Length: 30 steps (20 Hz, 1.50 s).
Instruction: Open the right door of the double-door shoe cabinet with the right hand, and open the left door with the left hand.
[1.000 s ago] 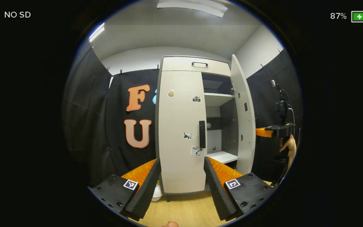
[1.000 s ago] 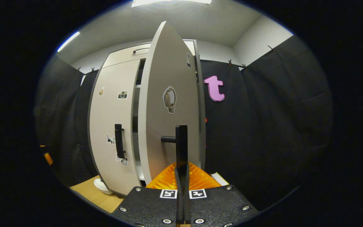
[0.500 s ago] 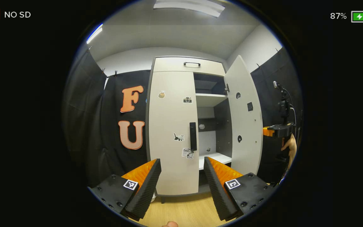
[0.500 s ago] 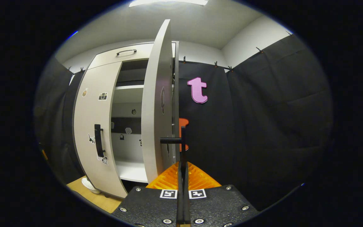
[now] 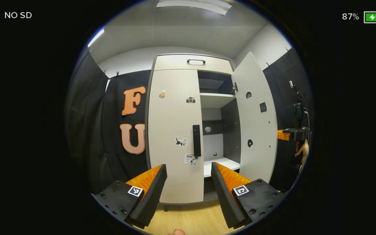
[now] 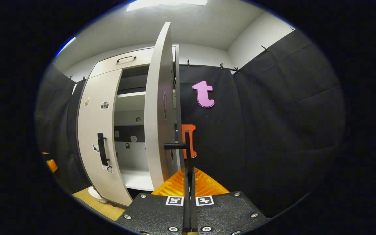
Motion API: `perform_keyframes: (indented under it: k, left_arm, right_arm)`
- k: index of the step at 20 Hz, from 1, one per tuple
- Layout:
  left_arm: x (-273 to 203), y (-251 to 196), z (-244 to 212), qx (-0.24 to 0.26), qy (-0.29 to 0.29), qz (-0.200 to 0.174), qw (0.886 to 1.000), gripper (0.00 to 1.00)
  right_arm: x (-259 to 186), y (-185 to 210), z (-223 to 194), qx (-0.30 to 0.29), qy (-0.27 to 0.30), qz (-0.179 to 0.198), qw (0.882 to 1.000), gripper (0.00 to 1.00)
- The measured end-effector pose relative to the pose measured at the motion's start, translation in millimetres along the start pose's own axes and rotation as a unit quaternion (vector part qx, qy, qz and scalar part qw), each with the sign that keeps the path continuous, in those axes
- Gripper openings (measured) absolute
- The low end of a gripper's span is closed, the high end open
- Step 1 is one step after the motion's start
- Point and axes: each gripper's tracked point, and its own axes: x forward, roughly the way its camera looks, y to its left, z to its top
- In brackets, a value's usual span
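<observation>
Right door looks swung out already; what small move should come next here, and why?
Probably bring the left gripper forward to the left door's handle. The right door stands wide open with the right gripper shut on its handle, while the left door is closed and the left jaws hang open short of it.

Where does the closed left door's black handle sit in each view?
Left gripper view: the left door's handle is just right of centre, at the closed door's right edge.
Right gripper view: it sits at left, lower-middle.
Shared landmark: the camera sticker above it.
</observation>
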Motion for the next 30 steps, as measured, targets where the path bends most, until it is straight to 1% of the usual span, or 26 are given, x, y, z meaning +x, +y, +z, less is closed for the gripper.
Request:
perform_keyframes:
  k: [1, 3, 4, 5, 6, 7, 8, 9, 10, 11, 13, 15, 16, 17, 23, 27, 30]
  left_arm:
    - [4.1, -0.7, -0.4, 0.001, 0.002, 0.002, 1.0, 0.82]
    - [14.9, -2.0, -1.4, 0.0, 0.004, 0.004, 1.0, 0.82]
    - [21.3, -2.5, -1.7, -0.001, 0.004, 0.005, 1.0, 0.82]
    - [28.3, -5.2, -1.5, -0.001, 0.004, 0.005, 1.0, 0.82]
    - [33.9, -7.3, -1.8, 0.0, 0.004, 0.005, 1.0, 0.82]
    - [40.6, -9.2, -2.3, 0.001, 0.005, 0.005, 1.0, 0.82]
    - [47.6, -10.2, -3.4, 0.003, 0.006, 0.005, 1.0, 0.82]
    - [55.8, -12.5, -3.2, 0.005, 0.006, 0.005, 1.0, 0.82]
    - [63.2, -14.7, -3.4, 0.007, 0.007, 0.005, 1.0, 0.82]
    - [71.6, -16.8, -3.4, 0.007, 0.006, 0.005, 1.0, 0.82]
    - [89.3, -17.5, 0.9, 0.01, -0.002, 0.012, 1.0, 0.82]
    - [106.9, -19.6, 0.5, 0.011, 0.001, 0.015, 1.0, 0.82]
    - [116.9, -23.3, 0.6, 0.009, 0.002, 0.012, 1.0, 0.82]
    - [126.9, -24.7, 0.8, 0.006, 0.002, 0.01, 1.0, 0.82]
    - [184.6, -27.8, -2.9, 0.009, 0.015, 0.016, 1.0, 0.82]
    - [220.0, -21.6, -10.4, 0.0, 0.034, 0.032, 0.999, 0.82]
    - [239.0, -13.2, -15.1, -0.003, 0.042, 0.041, 0.998, 0.82]
  right_arm:
    - [-0.6, -0.9, 0.0, 0.004, 0.0, 0.004, 1.0, 0.0]
    - [-1.4, -12.3, 0.6, 0.006, -0.003, -0.005, 1.0, 0.02]
    - [-2.6, -18.0, 0.4, 0.007, -0.004, -0.011, 1.0, 0.17]
    - [-4.3, -23.4, 0.3, 0.009, -0.005, -0.016, 1.0, 0.19]
    - [-7.4, -29.4, 1.2, 0.011, -0.006, -0.023, 1.0, 0.49]
    - [-10.2, -34.8, 1.2, 0.01, -0.007, -0.03, 0.999, 0.57]
    - [-13.7, -41.0, 2.3, 0.007, -0.009, -0.039, 0.999, 0.68]
    - [-17.6, -44.7, 4.4, 0.002, -0.013, -0.046, 0.999, 0.73]
    - [-22.3, -46.9, 6.9, -0.002, -0.018, -0.047, 0.999, 0.82]
    - [-27.3, -49.0, 9.7, -0.003, -0.024, -0.049, 0.999, 0.86]
    - [-34.6, -58.3, 20.0, -0.004, -0.04, -0.059, 0.997, 0.99]
    - [-41.1, -66.9, 28.6, -0.005, -0.053, -0.072, 0.996, 0.98]
    - [-43.7, -72.8, 31.7, -0.006, -0.057, -0.079, 0.995, 0.87]
    - [-45.8, -76.4, 33.5, -0.007, -0.061, -0.084, 0.995, 0.93]
    - [-49.6, -89.6, 34.7, -0.012, -0.064, -0.098, 0.993, 0.92]
    - [-47.6, -91.3, 32.8, -0.016, -0.064, -0.102, 0.993, 0.92]
    - [-44.6, -90.2, 27.7, -0.02, -0.057, -0.096, 0.994, 0.92]
